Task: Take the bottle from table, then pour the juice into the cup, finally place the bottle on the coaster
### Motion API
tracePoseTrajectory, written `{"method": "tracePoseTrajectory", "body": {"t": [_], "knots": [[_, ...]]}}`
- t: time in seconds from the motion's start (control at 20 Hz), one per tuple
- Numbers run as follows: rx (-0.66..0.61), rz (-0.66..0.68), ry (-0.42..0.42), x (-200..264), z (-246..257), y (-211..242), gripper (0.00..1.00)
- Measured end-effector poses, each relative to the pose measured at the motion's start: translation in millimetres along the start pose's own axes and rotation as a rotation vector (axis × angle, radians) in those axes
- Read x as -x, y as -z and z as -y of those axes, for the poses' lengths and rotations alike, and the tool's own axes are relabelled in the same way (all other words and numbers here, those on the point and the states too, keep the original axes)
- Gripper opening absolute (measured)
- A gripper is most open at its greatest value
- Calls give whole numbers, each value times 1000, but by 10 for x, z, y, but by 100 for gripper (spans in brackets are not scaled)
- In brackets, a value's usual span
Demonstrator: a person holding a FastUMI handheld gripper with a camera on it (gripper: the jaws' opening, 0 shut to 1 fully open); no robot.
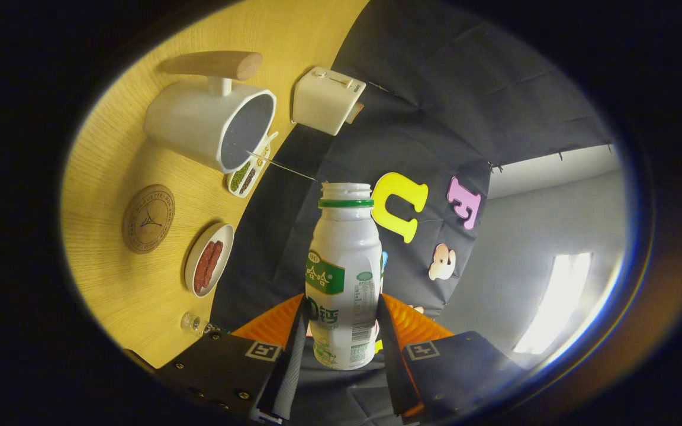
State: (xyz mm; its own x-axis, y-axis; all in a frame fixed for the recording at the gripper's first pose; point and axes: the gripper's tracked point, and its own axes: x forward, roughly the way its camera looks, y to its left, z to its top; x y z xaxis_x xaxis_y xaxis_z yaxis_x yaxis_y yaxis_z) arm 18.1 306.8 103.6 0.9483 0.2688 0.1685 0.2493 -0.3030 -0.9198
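— Currently, what does the gripper (341, 331) hold?
— Both fingers clamp the lower body of the uncapped bottle (343, 278).
— And the mouth?
— It points ahead; a thin stream runs from it into the cup (214, 124).
— Where is the coaster (148, 218)?
— Beside the cup on the table (134, 296), with bare wood around its rim.

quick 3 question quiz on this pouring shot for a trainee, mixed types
1. True or false: the gripper is shut on the bottle.
2. The thin stream from the bottle's open mouth runs into: A) the white cup B) the dish of red strips C) the white box
3. Fill in: the round cork ______ lies bare between the cup and the red-strip dish.

Key: 1 true; 2 A; 3 coaster
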Motion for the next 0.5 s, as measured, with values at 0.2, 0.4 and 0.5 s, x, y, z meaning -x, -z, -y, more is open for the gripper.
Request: {"method": "tracePoseTrajectory", "body": {"t": [0.2, 0.4, 0.5], "knots": [[31, 15, 1, -3, 5, -70, 61], [72, 35, 4, -19, -13, -152, 61], [86, 41, 0, -25, -32, -179, 61]]}}
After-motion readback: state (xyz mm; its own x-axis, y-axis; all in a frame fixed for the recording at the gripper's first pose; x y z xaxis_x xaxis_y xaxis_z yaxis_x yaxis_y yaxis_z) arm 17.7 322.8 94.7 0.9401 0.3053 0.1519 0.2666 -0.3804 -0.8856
